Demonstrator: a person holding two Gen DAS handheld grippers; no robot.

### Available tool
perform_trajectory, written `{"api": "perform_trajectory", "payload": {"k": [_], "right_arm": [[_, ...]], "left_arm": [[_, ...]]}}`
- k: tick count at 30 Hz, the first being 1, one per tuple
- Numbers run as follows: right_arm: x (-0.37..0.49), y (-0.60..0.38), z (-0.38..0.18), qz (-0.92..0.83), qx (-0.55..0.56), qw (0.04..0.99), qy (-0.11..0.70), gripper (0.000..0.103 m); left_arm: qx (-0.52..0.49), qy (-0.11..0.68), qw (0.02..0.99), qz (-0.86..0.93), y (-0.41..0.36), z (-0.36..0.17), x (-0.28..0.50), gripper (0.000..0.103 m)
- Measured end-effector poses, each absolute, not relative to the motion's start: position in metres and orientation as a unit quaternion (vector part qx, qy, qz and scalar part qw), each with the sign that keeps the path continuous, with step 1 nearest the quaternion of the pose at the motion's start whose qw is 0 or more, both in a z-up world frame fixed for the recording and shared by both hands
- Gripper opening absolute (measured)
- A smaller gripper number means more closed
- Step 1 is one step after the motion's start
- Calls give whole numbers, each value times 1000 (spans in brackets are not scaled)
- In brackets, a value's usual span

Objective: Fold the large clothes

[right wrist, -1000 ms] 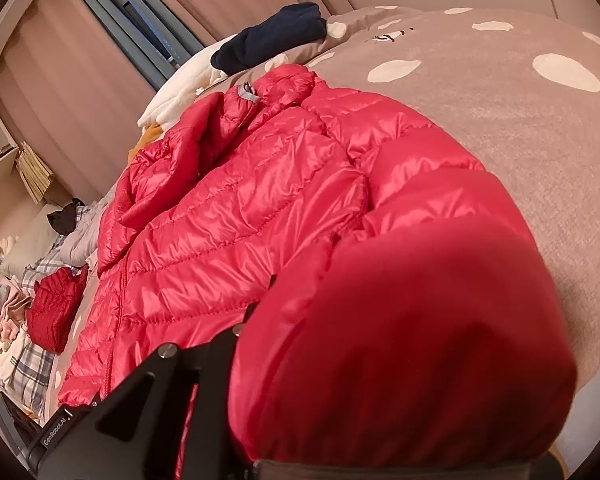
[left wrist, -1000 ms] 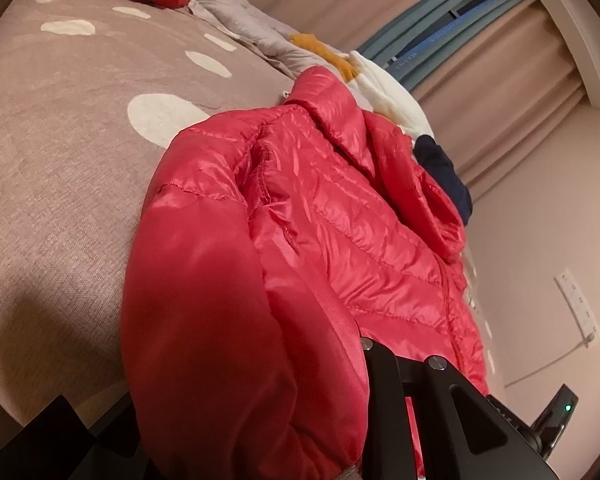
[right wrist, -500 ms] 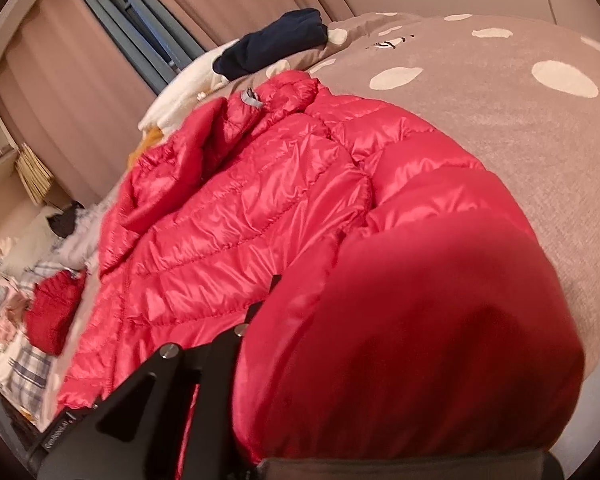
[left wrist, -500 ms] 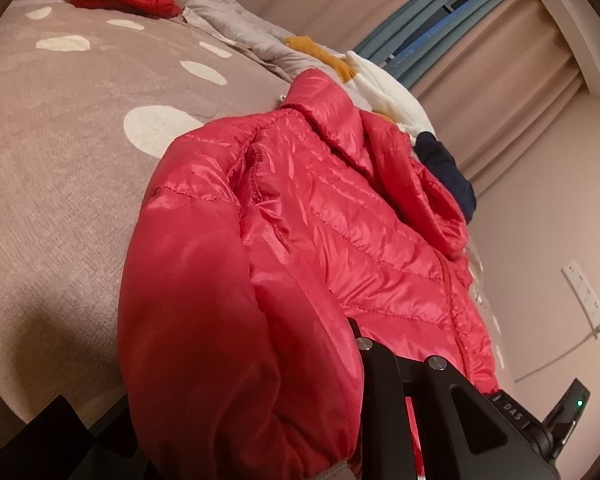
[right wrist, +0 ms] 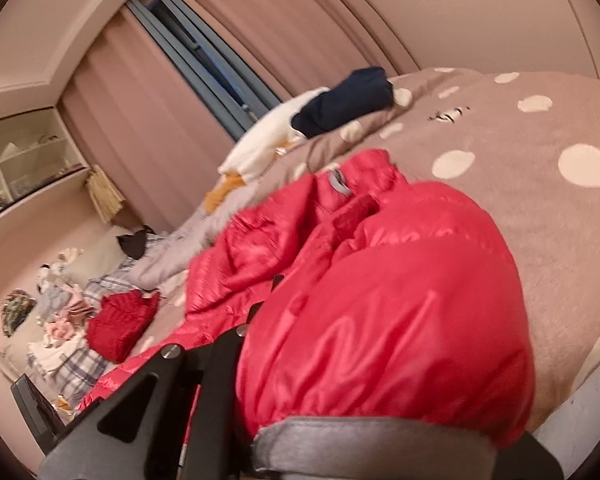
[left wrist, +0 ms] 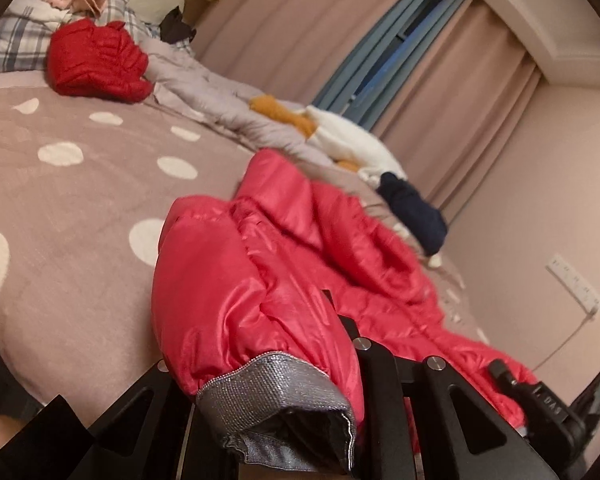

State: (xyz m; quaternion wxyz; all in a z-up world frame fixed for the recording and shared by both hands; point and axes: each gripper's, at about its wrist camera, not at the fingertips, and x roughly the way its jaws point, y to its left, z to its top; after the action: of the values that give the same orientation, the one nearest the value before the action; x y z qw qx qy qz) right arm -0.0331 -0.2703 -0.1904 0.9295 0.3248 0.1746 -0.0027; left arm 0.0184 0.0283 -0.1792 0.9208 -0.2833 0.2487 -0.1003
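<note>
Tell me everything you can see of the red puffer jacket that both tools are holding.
The red puffer jacket is shiny, quilted and padded, with a grey knitted cuff at each sleeve end and a small grey loop inside the collar. It lies spread across the spotted brown bedcover, collar toward the window side, its body rumpled. The left tool is shut on one sleeve near its cuff, the right tool on the other, and both sleeve ends are raised off the bed.
</note>
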Motion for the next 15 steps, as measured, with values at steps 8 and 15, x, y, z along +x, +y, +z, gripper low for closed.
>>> {"api": "perform_trajectory", "payload": {"k": [8, 15], "right_arm": [[-68, -278, -152, 39, 347, 928, 131, 13], [-93, -266, -117, 59, 312, 944, 89, 15]], "left_arm": [[-252, 203, 940, -106, 26, -138, -29, 18], [-253, 160, 949, -97, 33, -114, -31, 18]]}}
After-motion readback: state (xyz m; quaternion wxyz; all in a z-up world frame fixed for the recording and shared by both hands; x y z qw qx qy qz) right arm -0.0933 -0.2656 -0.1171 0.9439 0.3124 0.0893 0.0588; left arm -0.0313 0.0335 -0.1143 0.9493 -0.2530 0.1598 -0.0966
